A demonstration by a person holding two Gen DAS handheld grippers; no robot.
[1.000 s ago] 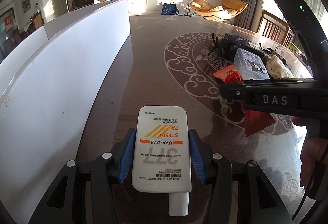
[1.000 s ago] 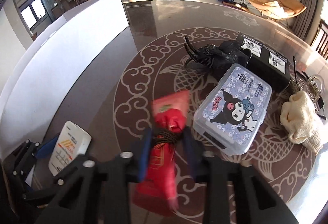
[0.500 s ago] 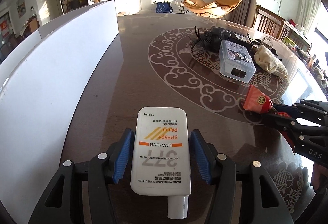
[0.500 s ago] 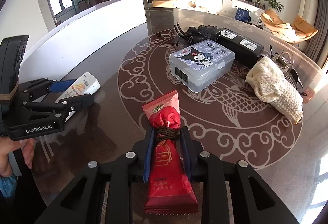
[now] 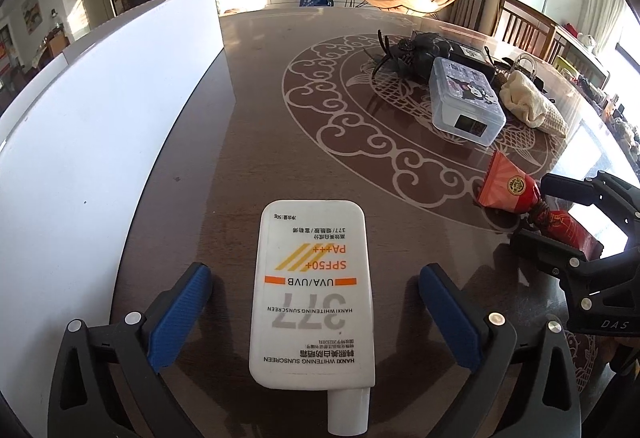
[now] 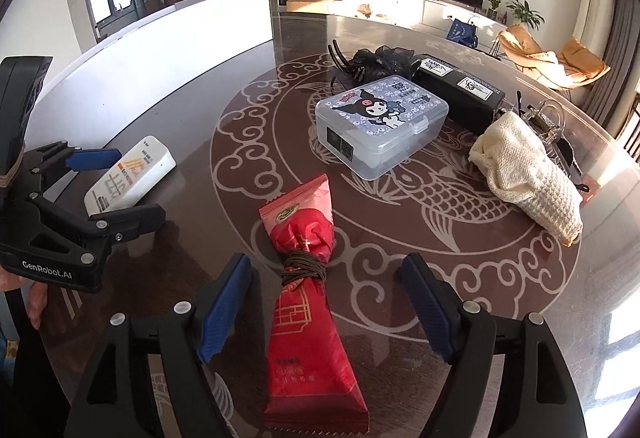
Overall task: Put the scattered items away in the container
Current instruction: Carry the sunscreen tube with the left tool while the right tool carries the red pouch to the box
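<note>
A white sunscreen tube (image 5: 314,238) lies flat on the dark table, cap toward the camera. My left gripper (image 5: 314,278) straddles it, jaws opening, blue pads clear of both sides. A red snack packet (image 6: 304,230), tied round the middle with brown cord, lies between the pads of my right gripper (image 6: 326,266), whose jaws are opening too and do not touch it. The right wrist view shows the left gripper (image 6: 138,183) around the tube (image 6: 128,173); the left wrist view shows the right gripper (image 5: 534,209) around the packet (image 5: 508,189). A translucent lidded box (image 6: 380,125) with a cartoon print stands beyond, lid shut.
A cream knitted cloth (image 6: 524,173) lies right of the box, a long black box (image 6: 460,93) and a black hair claw (image 6: 372,61) behind it. A white panel (image 5: 100,117) runs along the table's left side. A hand (image 6: 38,302) holds the left gripper.
Both grippers have opened, letting go of the tube and the packet, which now rest on the table. Earlier the right gripper swung right, away from the left one, then held still.
</note>
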